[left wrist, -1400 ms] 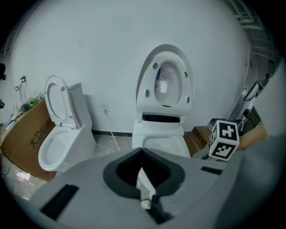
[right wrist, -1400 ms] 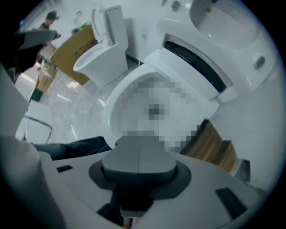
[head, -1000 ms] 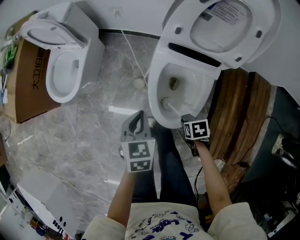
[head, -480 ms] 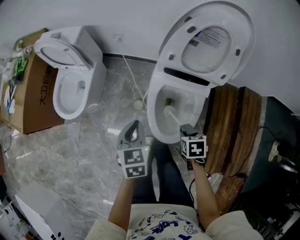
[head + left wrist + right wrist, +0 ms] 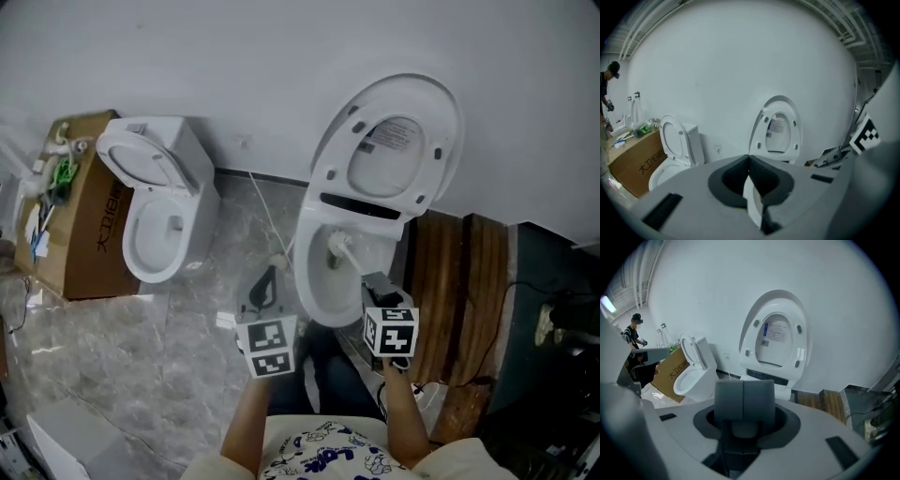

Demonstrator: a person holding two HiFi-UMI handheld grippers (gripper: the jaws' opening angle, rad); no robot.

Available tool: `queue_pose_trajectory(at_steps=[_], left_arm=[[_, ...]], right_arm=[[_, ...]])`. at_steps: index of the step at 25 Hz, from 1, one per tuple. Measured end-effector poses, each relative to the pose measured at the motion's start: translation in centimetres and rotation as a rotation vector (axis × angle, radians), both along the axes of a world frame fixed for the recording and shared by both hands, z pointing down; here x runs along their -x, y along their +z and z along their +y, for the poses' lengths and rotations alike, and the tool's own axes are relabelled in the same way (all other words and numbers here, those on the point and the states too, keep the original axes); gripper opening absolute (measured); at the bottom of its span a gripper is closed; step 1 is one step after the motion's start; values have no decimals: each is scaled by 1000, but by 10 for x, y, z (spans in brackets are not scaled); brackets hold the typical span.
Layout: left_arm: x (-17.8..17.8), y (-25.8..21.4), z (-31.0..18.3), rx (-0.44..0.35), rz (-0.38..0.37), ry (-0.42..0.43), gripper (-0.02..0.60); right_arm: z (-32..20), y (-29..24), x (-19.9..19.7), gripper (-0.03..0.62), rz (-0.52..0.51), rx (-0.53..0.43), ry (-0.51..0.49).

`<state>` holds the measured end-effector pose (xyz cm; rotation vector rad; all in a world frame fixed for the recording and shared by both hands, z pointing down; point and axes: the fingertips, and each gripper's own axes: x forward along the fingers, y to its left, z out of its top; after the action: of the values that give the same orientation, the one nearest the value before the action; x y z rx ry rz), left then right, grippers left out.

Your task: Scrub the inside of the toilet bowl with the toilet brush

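We hold the right gripper (image 5: pixel 372 278) over the front right rim of the toilet bowl (image 5: pixel 305 277), its jaws clenched on the handle of the toilet brush (image 5: pixel 339 246). In the right gripper view the two grey pads press flat against each other, with a pale rounded piece just under them. In the head view the brush slants from that gripper up into the bowl, its white head near the back of the opening, just below the hinge. Whether the bristles touch the porcelain we cannot tell. The lid (image 5: pixel 394 155) stands raised against the white wall (image 5: pixel 281 66), a printed label on its inner face. Our left gripper (image 5: pixel 270 277) hangs just beside the left outer side of the bowl, above the marbled floor (image 5: pixel 141 356). Its dark jaws are closed to a point and grasp nothing. Further left, a second white toilet (image 5: pixel 159 220) stands with its lid up, touching a brown cardboard box (image 5: pixel 89 234) printed with dark characters. A thin white cord (image 5: pixel 265 211) runs down from the wall between the two toilets. To the right of our toilet lies a dark wooden slatted panel (image 5: pixel 459 281). Both gripper views look toward the wall and the raised lid, and a person (image 5: pixel 633 333) stands small and far off at the left edge.
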<state>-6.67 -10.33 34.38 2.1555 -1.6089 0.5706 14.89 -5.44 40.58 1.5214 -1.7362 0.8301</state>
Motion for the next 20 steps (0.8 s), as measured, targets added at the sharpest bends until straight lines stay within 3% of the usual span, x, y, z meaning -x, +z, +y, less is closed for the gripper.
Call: queue_pose_trajectory(at_steps=[20], left_arm=[[-2,-133,-11,-229,26,-46,2]], right_arm=[[-25,-150,-3,169,-62,-370,71]])
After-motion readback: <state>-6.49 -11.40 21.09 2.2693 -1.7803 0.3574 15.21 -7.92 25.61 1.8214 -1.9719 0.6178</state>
